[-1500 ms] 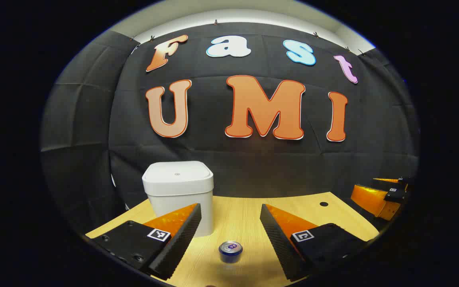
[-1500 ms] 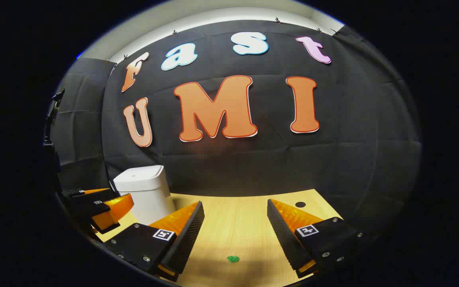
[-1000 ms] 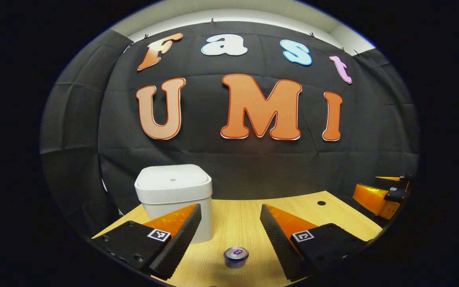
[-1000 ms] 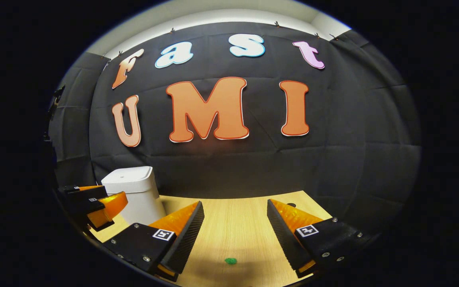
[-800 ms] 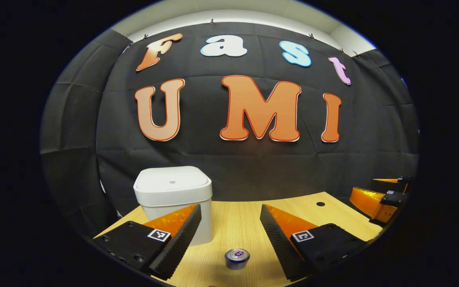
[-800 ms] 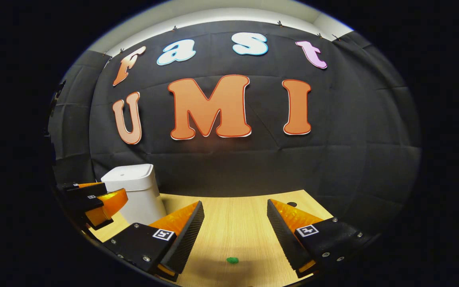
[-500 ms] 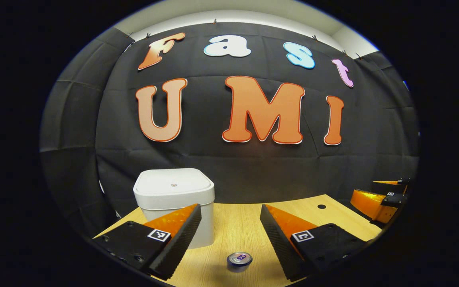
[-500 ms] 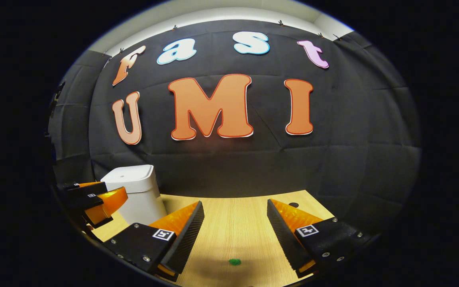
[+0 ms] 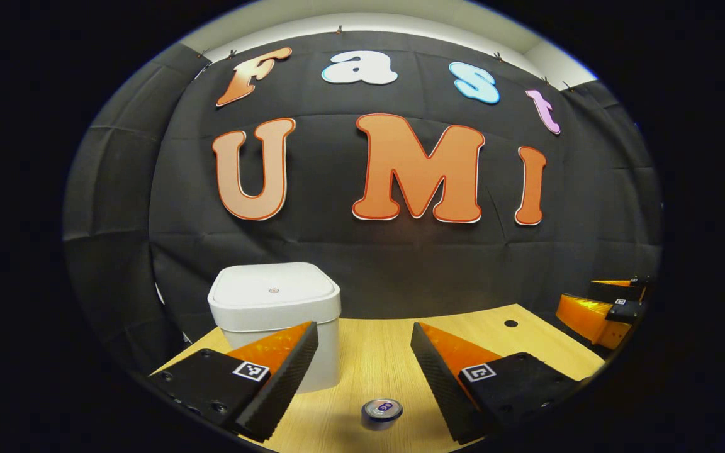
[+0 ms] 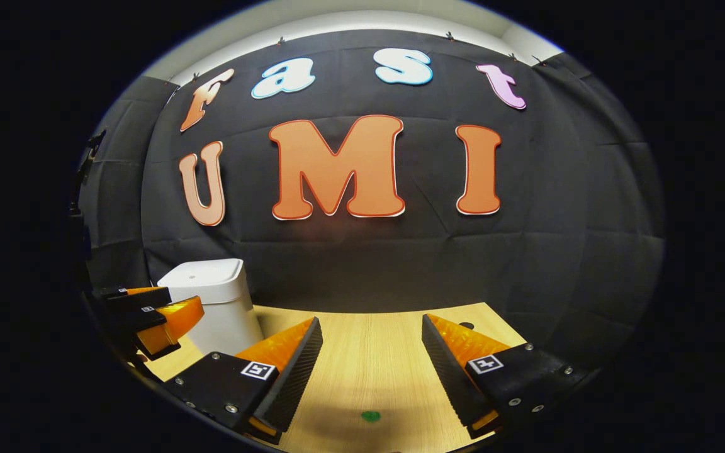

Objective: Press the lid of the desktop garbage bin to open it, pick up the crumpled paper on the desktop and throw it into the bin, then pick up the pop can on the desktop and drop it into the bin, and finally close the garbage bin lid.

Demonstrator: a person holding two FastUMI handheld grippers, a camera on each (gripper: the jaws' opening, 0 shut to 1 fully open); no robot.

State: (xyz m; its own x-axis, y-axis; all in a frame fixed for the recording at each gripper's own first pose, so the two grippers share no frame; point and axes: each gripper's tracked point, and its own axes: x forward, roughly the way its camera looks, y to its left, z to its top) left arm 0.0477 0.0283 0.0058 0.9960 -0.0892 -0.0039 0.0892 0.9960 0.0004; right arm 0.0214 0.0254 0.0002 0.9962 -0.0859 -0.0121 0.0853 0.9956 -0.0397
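In the left gripper view the white garbage bin (image 9: 274,318) stands at left on the wooden desktop (image 9: 375,349), lid down; the left gripper (image 9: 364,355) hangs with jaws wide apart, the pop can (image 9: 382,412) upright between them; in the right gripper view the right gripper (image 10: 372,352) gapes likewise above the small green crumpled paper (image 10: 370,416).

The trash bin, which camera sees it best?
The left gripper view: the white bin stands large and close there, its shut lid seen whole. In the right gripper view it sits small at the left, partly behind the left gripper.
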